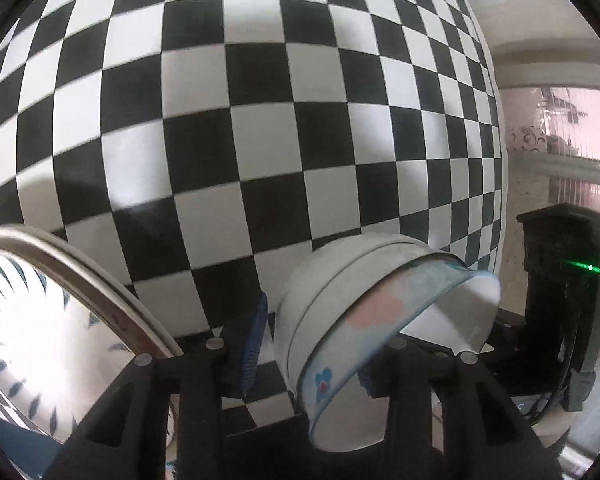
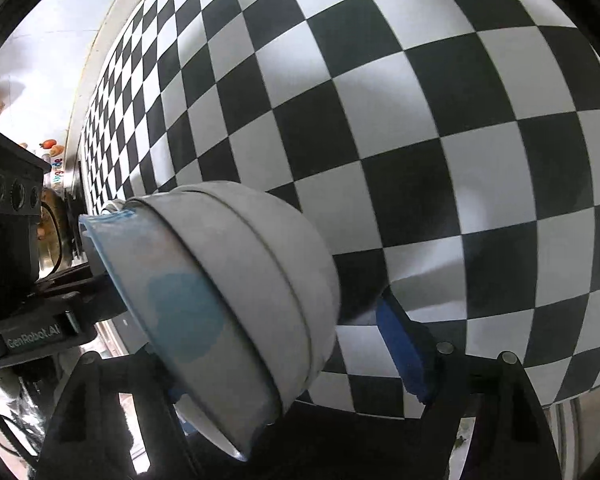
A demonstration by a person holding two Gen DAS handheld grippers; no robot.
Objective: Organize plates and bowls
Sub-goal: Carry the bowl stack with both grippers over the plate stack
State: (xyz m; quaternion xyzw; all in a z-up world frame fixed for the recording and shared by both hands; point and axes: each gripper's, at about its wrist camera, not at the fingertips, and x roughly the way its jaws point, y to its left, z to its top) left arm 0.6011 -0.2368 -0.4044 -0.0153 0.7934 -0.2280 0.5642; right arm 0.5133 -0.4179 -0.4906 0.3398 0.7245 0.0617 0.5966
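A stack of nested white bowls (image 1: 340, 300), the inner one with a blue rim and flower prints, lies tilted on its side over the checkered cloth. My left gripper (image 1: 316, 344) straddles it. Its left blue pad (image 1: 255, 344) stands a little apart from the base side, and its right finger reaches into the mouth. In the right wrist view the same bowls (image 2: 240, 280) lie between the fingers of my right gripper (image 2: 284, 344). That gripper's right pad (image 2: 400, 352) is clear of the base, and its left pad is mostly hidden under the rim.
A white plate with blue leaf marks (image 1: 24, 320) and a brownish rim sits at the lower left. The black-and-white checkered tablecloth (image 1: 260, 120) ends at a right edge (image 1: 498, 140). The other gripper's black housing shows at the far right (image 1: 560, 280) and far left (image 2: 16, 220).
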